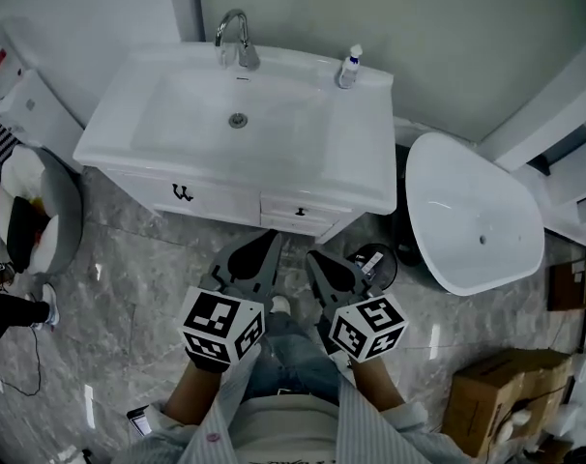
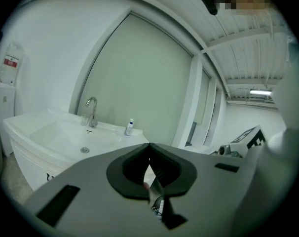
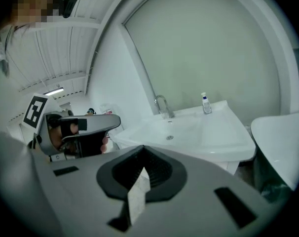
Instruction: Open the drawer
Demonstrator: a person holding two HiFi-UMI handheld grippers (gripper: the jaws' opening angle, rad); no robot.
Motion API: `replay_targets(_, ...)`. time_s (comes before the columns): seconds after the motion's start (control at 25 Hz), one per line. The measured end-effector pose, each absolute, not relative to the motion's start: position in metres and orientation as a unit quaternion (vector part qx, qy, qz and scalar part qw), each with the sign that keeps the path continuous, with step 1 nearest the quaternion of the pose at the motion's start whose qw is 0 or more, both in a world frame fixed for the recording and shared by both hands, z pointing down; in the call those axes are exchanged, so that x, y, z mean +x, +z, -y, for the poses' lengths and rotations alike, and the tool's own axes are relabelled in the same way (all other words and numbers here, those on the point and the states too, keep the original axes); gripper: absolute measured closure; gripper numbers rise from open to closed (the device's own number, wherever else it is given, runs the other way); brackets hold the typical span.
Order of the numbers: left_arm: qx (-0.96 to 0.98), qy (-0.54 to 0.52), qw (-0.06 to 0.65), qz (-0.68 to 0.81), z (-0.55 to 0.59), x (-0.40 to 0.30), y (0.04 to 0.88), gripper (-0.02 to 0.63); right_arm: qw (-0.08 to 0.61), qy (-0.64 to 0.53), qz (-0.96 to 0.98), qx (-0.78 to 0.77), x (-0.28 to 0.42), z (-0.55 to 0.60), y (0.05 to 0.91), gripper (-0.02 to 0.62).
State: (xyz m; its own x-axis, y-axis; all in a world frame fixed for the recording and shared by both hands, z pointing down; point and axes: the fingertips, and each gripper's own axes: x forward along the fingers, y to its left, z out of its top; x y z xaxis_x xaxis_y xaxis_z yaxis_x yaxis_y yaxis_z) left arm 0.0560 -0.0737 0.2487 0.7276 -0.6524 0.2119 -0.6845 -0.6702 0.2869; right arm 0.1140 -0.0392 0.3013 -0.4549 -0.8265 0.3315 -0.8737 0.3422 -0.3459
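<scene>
Though shut tip to tip and holding nothing, entered as ready for approach: left gripper (image 1: pixel 270 244) and right gripper (image 1: pixel 314 261), carried side by side and aimed at 12 o'clock, likely to meet the vanity front squarely before parting for the knob. Drawer (image 1: pixel 320 212): closed, small, dark knob (image 1: pixel 300 210) at centre, set beneath the counter's right half, at 12 o'clock from both tips, near but untouched. Farther out: basin (image 1: pixel 191 104) at 11 o'clock, faucet (image 1: pixel 233 35) behind it, bottle (image 1: pixel 348 68) at 1 o'clock.
</scene>
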Motion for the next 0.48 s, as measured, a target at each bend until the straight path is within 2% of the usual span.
replay_targets(0.48,0.898,0.060,0.190,0.393,0.115,0.066,0.268,0.589,0.060,0.261,0.826,0.495,0.138,0.090,0.316,0.588)
